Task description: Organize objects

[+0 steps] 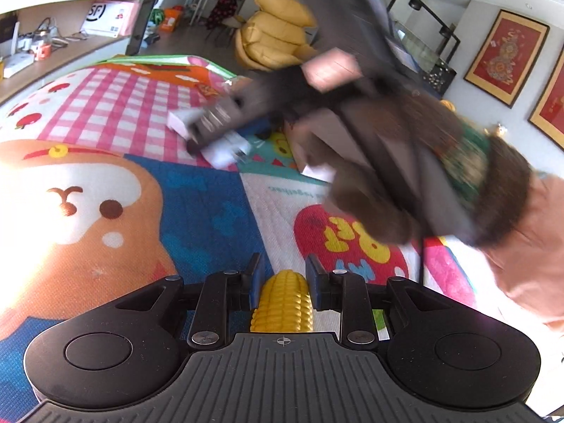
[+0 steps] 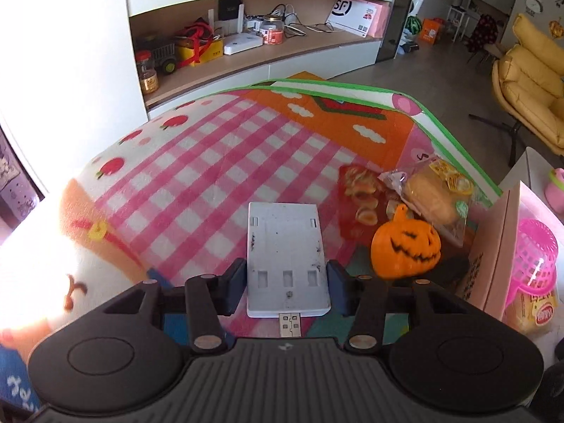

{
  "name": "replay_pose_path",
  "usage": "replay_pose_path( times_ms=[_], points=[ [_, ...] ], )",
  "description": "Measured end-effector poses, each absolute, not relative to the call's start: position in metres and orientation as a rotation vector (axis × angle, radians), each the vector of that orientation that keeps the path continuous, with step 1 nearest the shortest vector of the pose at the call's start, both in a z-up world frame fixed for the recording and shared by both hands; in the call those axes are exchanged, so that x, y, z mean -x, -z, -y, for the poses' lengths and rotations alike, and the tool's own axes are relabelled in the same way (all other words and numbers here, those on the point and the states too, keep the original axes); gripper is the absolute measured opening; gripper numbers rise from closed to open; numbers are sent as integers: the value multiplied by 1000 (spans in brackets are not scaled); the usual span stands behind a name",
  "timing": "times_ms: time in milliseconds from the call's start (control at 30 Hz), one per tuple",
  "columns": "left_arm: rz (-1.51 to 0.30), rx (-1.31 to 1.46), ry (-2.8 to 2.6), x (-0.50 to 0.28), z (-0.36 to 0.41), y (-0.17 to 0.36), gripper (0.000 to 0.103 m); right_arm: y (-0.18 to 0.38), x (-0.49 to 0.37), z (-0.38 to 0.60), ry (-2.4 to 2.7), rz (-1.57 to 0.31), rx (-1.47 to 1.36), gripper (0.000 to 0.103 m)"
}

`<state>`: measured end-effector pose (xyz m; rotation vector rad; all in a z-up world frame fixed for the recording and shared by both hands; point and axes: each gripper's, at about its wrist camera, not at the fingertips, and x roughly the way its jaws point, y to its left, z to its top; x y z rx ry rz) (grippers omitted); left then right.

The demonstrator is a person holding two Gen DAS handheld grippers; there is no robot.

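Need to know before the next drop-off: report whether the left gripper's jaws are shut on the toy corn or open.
Shut on it. In the left wrist view the left gripper has both pads against the sides of the toy corn, which sits between them.

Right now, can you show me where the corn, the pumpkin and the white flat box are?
corn (image 1: 283,298): left wrist view, on the yellow kernels between the tongs.
pumpkin (image 2: 405,246): right wrist view, on its orange face with the black grin.
white flat box (image 2: 286,246): right wrist view, middle of its top side.
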<state>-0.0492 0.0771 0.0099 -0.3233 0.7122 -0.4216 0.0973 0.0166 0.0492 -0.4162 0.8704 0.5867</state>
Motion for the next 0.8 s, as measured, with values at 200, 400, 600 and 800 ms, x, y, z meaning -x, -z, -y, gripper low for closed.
replay_pose_path(
  times_ms=[200,400,600,800],
  points=[
    [-710,313,409,51,-76,-11,29,-53,-39,37,-608,-889,417,49],
    [-716,305,383,51,-71,-12,30,-53,1,85,-578,-875,394,49],
    [-718,302,370,48,-69,-11,30,-52,29,111,-546,-858,377,49],
    [-725,307,355,45,-67,-12,30,-50,34,131,-458,-824,413,65]
  ],
)
